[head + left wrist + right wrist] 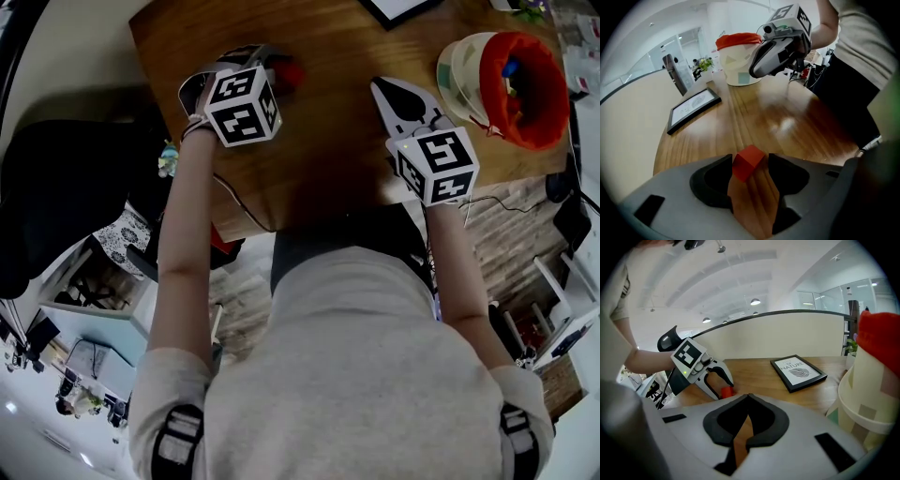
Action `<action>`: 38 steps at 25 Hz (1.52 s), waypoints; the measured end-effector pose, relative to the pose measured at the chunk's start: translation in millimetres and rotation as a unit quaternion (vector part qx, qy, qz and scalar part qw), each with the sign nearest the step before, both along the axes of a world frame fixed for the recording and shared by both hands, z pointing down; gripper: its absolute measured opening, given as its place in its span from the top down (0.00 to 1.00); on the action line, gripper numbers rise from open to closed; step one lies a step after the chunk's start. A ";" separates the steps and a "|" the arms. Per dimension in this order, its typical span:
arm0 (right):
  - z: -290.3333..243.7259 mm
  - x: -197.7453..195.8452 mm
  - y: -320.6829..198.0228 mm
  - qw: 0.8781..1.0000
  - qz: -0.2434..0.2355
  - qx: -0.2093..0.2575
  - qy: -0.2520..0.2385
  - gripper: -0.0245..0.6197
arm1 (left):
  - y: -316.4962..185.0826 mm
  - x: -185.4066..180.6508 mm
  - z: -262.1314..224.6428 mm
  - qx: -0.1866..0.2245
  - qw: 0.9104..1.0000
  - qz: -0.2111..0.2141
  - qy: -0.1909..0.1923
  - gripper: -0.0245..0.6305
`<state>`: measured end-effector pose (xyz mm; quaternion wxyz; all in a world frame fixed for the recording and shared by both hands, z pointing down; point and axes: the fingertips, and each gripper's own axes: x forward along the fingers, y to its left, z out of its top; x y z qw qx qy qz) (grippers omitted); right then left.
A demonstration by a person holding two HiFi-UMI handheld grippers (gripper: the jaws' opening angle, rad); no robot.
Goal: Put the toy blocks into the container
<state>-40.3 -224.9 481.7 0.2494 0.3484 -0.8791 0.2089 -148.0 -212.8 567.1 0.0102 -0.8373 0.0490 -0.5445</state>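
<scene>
A small red block rests on the wooden table near its far left corner. My left gripper points steeply down over it, open, with the block between the fingertips and a slight gap on the right side. In the head view the block peeks out beside that gripper. My right gripper hovers above the table's middle, shut with nothing in it, its tips meeting. The container, a pale tub with a red liner, stands at the far right with coloured pieces inside.
A black picture frame lies flat at the table's back edge, between the two grippers. The container looms close on the right of the right gripper. The table's near edge runs just in front of the person's body.
</scene>
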 end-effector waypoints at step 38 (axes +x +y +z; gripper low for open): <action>-112.2 105.0 20.7 0.988 0.062 0.137 -0.018 0.95 | 14.7 160.7 -160.9 0.121 0.963 -0.059 0.233 0.65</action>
